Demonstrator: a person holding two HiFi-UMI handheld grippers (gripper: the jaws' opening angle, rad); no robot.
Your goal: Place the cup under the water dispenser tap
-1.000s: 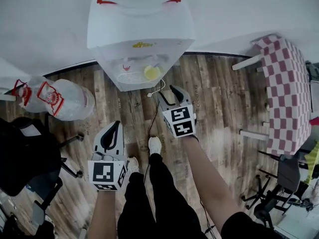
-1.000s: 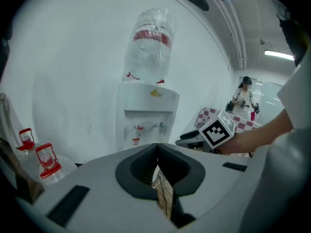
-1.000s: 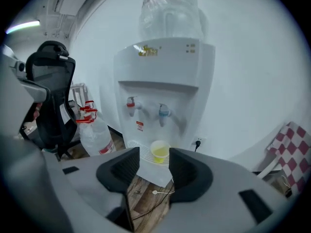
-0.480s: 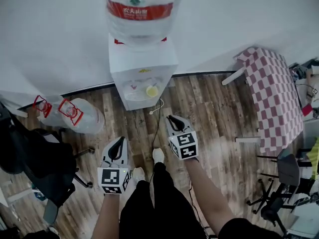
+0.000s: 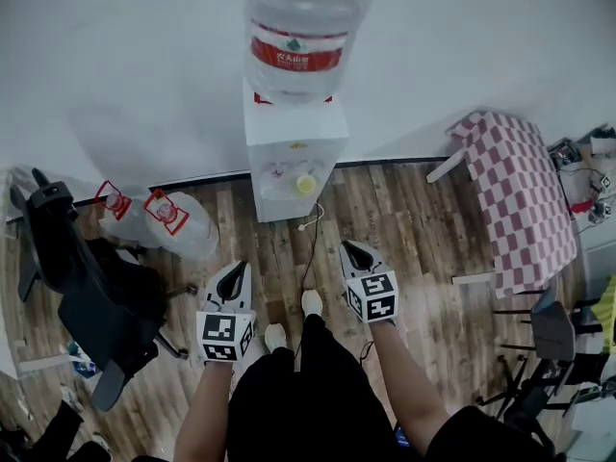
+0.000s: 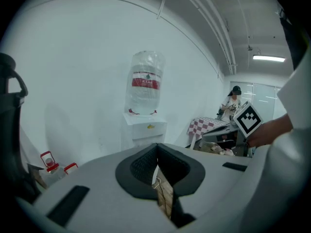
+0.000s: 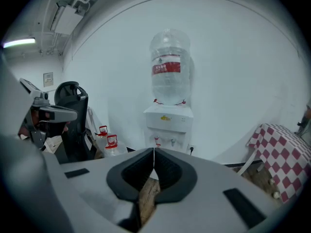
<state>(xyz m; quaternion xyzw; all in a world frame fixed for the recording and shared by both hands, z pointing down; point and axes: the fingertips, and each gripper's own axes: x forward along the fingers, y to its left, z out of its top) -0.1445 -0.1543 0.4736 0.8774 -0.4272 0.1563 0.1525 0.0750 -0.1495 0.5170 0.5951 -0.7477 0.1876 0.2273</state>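
The yellow cup (image 5: 306,184) sits in the tap recess of the white water dispenser (image 5: 294,138), toward its right side. From the head view it is small, and which tap it is under cannot be made out. Neither gripper view shows the cup: in both, the gripper's own grey body covers the lower part of the dispenser, and the right gripper view shows only the taps (image 7: 164,141) just above that edge.

The left gripper (image 5: 238,268) and the right gripper (image 5: 352,248) are both well back from the dispenser, over the wood floor (image 5: 423,219). Each has its jaws closed tip to tip with nothing between them, only a sliver of floor showing lower down.

The upturned water bottle (image 5: 298,27) on the dispenser is cut off at the top of the head view. Two empty bottles (image 5: 173,221) lie by a black office chair (image 5: 96,296) on the left, and a checked table (image 5: 520,200) stands on the right.
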